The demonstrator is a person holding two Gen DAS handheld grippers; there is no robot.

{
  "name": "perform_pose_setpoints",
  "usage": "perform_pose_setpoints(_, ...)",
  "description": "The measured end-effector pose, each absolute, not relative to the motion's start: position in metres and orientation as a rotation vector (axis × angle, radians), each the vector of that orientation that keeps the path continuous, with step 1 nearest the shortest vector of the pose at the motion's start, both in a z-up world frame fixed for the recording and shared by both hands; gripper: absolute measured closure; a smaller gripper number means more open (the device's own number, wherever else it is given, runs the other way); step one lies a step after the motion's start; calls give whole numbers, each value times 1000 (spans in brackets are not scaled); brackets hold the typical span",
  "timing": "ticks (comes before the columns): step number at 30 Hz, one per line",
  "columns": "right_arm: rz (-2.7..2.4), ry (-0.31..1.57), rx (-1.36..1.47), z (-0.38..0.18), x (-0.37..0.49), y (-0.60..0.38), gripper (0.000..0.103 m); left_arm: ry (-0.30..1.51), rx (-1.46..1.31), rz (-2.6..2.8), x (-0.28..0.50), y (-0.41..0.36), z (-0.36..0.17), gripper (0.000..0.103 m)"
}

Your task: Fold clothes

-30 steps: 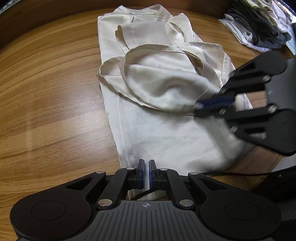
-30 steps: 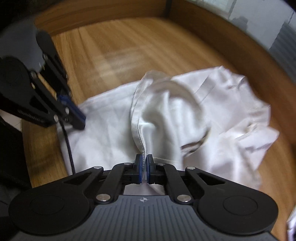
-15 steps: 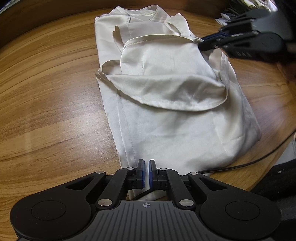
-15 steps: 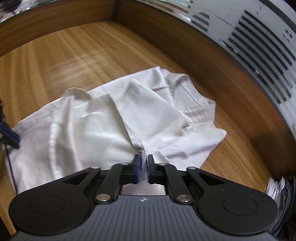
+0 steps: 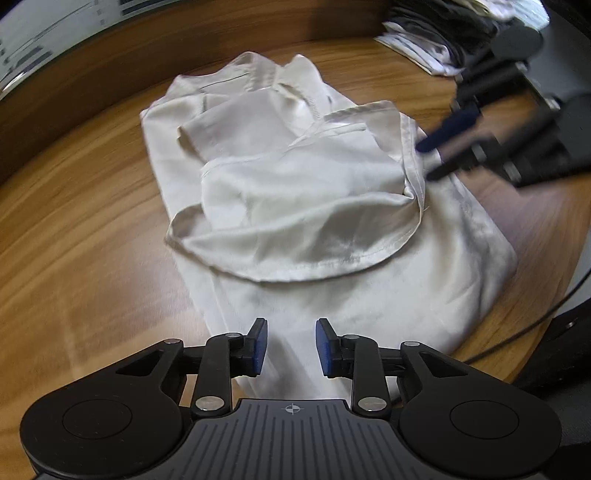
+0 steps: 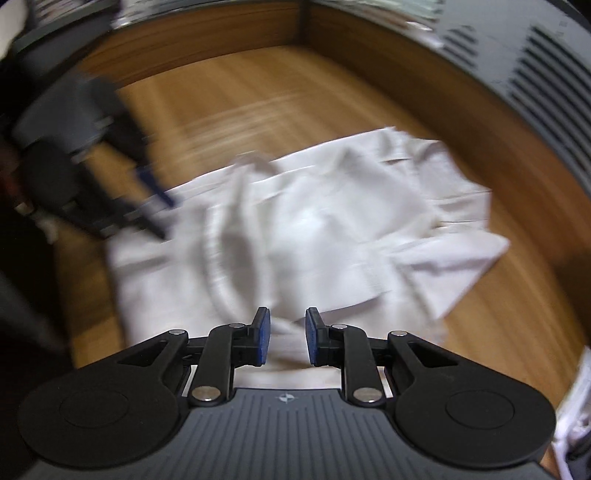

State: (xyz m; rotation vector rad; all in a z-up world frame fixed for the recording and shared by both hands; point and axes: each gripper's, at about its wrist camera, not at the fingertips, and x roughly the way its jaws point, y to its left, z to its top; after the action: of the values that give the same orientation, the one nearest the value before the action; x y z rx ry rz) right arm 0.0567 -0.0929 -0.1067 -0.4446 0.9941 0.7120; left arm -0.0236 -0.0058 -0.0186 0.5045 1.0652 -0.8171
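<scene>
Left wrist view: left gripper (image 5: 290, 345) and right gripper (image 6: 286, 342) both spread, empty, over the part-folded cream shirt (image 5: 314, 206); next fold requires regripping an edge.

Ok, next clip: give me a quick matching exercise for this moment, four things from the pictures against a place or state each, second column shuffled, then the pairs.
Things:
1. left gripper
2. right gripper
3. cream garment
4. pile of dark and light clothes

Places or states:
A. heaped at the far edge of the wooden table
B. open, over the garment's near end
C. partly folded, spread out on the table
D. open, at the garment's side edge

Pairs: 1-B, 2-D, 3-C, 4-A
</scene>
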Motion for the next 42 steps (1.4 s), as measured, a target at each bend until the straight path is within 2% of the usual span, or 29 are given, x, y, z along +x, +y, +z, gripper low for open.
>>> perform_pose_setpoints(7, 825, 997, -513, -119, 42, -64, 80, 1070, 528, -836, -16, -12, -20, 68)
perform_pose_setpoints(13, 871, 950, -727, -140, 39, -40, 80, 1086, 518, -832, -16, -9, -20, 66)
perform_pose_setpoints(14, 880, 938, -767, -142, 37, -39, 86, 1089, 514, -830, -16, -8, -20, 66)
perform_pose_setpoints(15, 889, 925, -807, -144, 35, -38, 96, 1092, 508, -827, -16, -7, -20, 66)
perform_pose_setpoints(17, 896, 904, -859, -145, 33, -37, 103, 1096, 496, -819, -16, -5, -20, 66)
perform_pose_setpoints(25, 763, 808, -776, -100, 66, -64, 103, 1111, 439, -783, -14, 7, -18, 66)
perform_pose_setpoints(34, 572, 868, -627, -105, 117, -91, 100, 1107, 438, -762, -20, 21, -13, 64)
perform_pose_setpoints(35, 564, 876, -599, -104, 116, -95, 96, 1103, 439, -763, -21, 23, -11, 64)
perform_pose_setpoints(38, 556, 902, -531, -100, 106, -106, 94, 1087, 469, -797, -27, 31, -7, 60)
perform_pose_setpoints(42, 596, 949, -481, -99, 67, -114, 84, 1067, 512, -850, -36, 41, -1, 57)
